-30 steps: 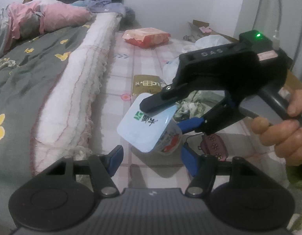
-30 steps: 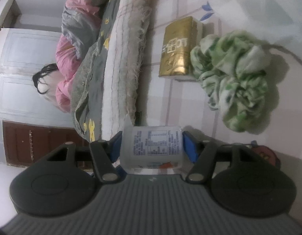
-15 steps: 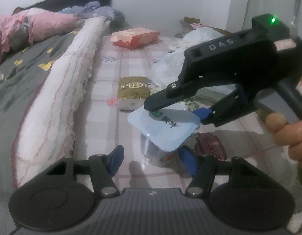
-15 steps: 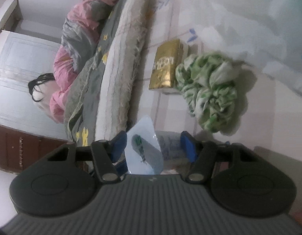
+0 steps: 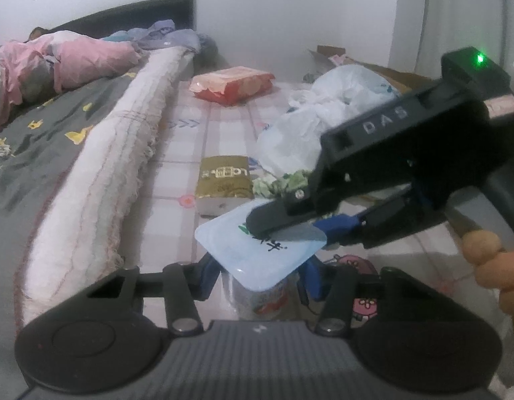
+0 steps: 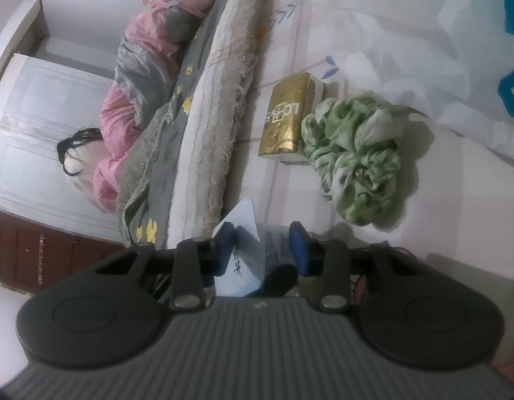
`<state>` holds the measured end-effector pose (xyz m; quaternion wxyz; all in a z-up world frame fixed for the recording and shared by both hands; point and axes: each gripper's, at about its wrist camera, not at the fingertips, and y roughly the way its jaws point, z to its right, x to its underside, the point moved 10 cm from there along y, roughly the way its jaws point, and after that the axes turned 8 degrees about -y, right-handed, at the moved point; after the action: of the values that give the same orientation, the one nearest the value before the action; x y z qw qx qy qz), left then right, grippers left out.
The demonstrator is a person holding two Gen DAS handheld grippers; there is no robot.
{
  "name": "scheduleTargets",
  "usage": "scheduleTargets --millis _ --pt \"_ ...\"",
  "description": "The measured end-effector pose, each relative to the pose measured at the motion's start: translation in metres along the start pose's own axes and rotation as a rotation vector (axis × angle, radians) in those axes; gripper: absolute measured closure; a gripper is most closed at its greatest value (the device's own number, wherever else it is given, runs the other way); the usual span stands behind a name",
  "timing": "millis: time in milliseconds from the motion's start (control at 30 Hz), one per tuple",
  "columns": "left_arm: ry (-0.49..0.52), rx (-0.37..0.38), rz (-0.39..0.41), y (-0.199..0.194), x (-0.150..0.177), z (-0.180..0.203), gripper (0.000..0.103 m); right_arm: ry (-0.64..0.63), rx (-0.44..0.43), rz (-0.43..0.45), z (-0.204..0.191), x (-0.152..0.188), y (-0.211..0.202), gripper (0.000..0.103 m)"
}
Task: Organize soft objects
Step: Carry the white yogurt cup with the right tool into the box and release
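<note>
- While the yogurt cup (image 5: 257,291) stands upright on the checked sheet (image 5: 223,123), it sits between the blue fingers (image 5: 206,278) of the left gripper (image 5: 257,276), low in that view and just in front of the gripper's body.
- The left jaws are closing with the cup's body between them; whether the pads already press its sides cannot be told, since the lid hides the contact.
- The cup's pale blue foil lid (image 5: 253,250) is partly lifted — it spreads wide and tilted above the cup.
- The right gripper (image 5: 290,230) comes in from the right of the left wrist view, held by a hand (image 5: 493,273), and its jaws are closing on the lid: the upper black finger (image 5: 273,218) lies on top of the foil, the blue pad (image 5: 337,225) just under its edge.
- In the right wrist view the lid (image 6: 240,250) stands edge-on between the right gripper's (image 6: 262,248) two blue pads, against the left one.
- Farther up the sheet lie a gold tissue pack (image 5: 223,180) and, touching it, a crumpled green-and-white cloth (image 6: 357,163).
- A white plastic bag (image 5: 323,120) lies behind the cloth, and a red packet (image 5: 233,85) near the sheet's far edge.
- A rolled quilt (image 5: 116,153) runs along the sheet's left edge.
</note>
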<state>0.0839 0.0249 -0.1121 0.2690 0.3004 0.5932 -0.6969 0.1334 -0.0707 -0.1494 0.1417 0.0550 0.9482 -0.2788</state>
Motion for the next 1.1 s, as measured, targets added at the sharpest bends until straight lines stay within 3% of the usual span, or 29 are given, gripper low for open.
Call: scheduleTargets --millis 367,533,700,867,967,1100 --pt "0.061 -0.002 0.083 -0.034 -0.044 0.018 0.051 -0.049 -0.052 0.054 -0.038 -0.013 -0.031 0.071" --pt "0.149 0.054 0.142 -0.040 -0.085 0.063 0.051 -0.054 -0.061 0.166 -0.048 -0.041 -0.082 0.071" --pt "0.264 0.152 0.156 -0.035 -0.118 0.135 0.051 -0.040 -0.028 0.302 -0.035 -0.064 -0.157 0.069" --pt "0.345 0.294 0.083 -0.012 -0.135 0.222 0.051 0.008 0.055 0.402 0.003 -0.079 -0.240 0.068" --pt "0.362 0.373 -0.017 0.014 -0.134 0.267 0.051 0.078 0.113 0.414 0.041 -0.083 -0.279 0.066" --pt "0.403 0.417 -0.162 0.056 -0.118 0.313 0.051 0.179 0.198 0.391 0.098 -0.082 -0.306 0.065"
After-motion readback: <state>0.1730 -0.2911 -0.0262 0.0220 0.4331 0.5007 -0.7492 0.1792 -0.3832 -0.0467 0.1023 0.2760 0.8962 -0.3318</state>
